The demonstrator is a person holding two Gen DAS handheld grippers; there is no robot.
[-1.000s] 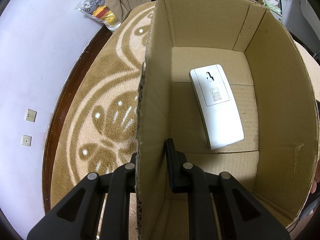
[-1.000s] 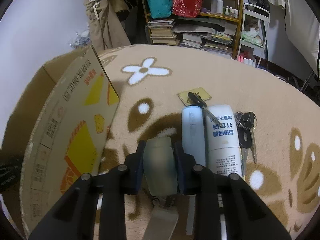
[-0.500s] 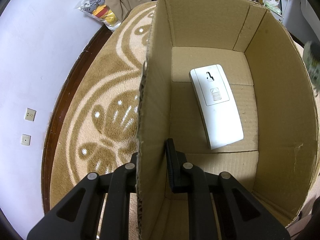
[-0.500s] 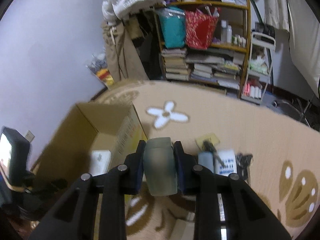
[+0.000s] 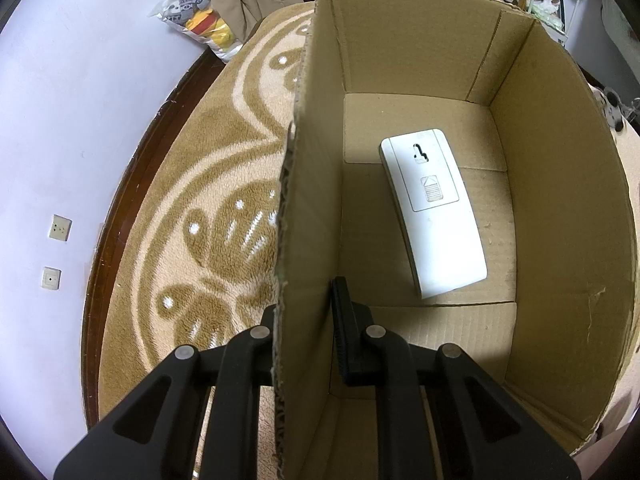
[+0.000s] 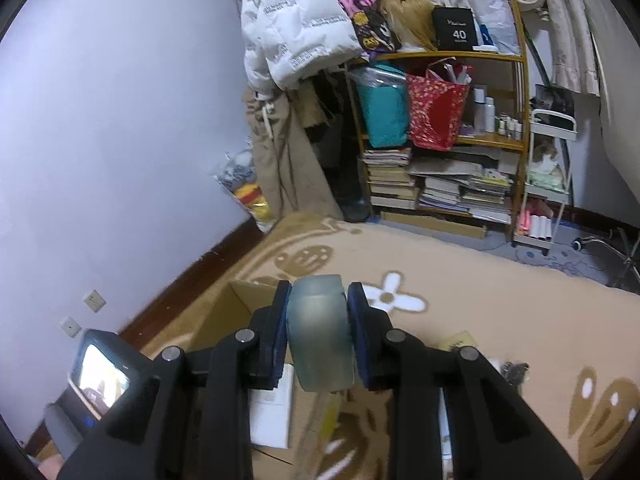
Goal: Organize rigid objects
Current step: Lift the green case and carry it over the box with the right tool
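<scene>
Dim fisheye views, perhaps motion-blurred below.

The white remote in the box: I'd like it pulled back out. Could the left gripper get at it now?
Probably not: the left gripper is shut on the cardboard box wall. The white remote itself lies uncovered.

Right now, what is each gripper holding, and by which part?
The left gripper clamps the cardboard box by its side wall, one of its fingers on each face. The right gripper squeezes a pale frosted block across its sides.

Left gripper pinches the brown cardboard box wall. Right gripper raised, clamped on a translucent grey-green block.
</scene>
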